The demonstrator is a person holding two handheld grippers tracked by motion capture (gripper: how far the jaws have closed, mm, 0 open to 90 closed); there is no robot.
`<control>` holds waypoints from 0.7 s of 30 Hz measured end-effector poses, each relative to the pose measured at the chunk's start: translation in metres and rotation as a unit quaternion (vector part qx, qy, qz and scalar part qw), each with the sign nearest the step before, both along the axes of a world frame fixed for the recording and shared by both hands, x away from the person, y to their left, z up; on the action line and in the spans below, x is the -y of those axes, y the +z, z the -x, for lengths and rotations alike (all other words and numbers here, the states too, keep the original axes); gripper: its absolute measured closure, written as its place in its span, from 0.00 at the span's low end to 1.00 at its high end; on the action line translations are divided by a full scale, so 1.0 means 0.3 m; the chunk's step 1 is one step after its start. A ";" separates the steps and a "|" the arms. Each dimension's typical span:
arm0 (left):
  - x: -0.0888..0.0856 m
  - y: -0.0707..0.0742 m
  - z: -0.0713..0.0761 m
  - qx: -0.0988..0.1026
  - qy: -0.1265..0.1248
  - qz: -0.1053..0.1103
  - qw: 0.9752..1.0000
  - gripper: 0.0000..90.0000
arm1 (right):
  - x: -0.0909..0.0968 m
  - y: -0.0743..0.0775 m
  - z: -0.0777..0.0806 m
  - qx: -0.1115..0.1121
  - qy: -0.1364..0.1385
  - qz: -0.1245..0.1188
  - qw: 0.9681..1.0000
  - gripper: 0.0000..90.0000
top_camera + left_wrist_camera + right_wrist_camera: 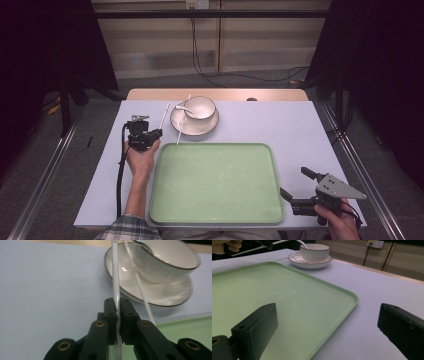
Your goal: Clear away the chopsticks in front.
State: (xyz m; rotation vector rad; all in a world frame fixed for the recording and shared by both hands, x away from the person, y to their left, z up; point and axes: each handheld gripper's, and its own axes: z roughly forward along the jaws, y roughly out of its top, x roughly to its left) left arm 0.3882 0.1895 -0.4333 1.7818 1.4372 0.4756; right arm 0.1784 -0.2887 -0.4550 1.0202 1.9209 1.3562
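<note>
Left gripper (117,307) jaws clamped on a thin, white, glossy chopstick (115,277), running straight out past the jaw tips. Right gripper (327,327) jaws wide apart, holding nothing.

The bowl (165,262) and saucer (155,293) look like shiny, smooth white china with a dark rim, the thin white chopstick (115,277) looks like glossy plastic, and the green tray (217,182) looks smooth, matt plastic.
</note>
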 end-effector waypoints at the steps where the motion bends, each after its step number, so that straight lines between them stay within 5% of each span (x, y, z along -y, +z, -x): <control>1: 0.003 0.001 0.006 -0.003 -0.004 -0.005 1.000 0.95 | 0.001 -0.001 -0.002 0.002 -0.002 0.000 1.000 0.02; 9: 0.011 -0.010 0.055 -0.006 0.004 0.008 1.000 0.95 | 0.001 0.000 0.000 0.001 -0.002 0.000 1.000 0.02; 11: 0.018 -0.013 0.068 -0.005 -0.003 -0.007 1.000 0.95 | 0.000 0.000 0.000 0.001 0.000 0.000 1.000 0.02; 18: 0.024 -0.045 0.124 0.003 0.001 0.023 1.000 0.95 | 0.000 0.001 0.002 0.001 -0.002 -0.002 1.000 0.02; 21: 0.024 -0.041 0.153 0.006 0.009 0.013 1.000 0.95 | 0.000 0.001 0.002 0.001 -0.002 -0.002 1.000 0.02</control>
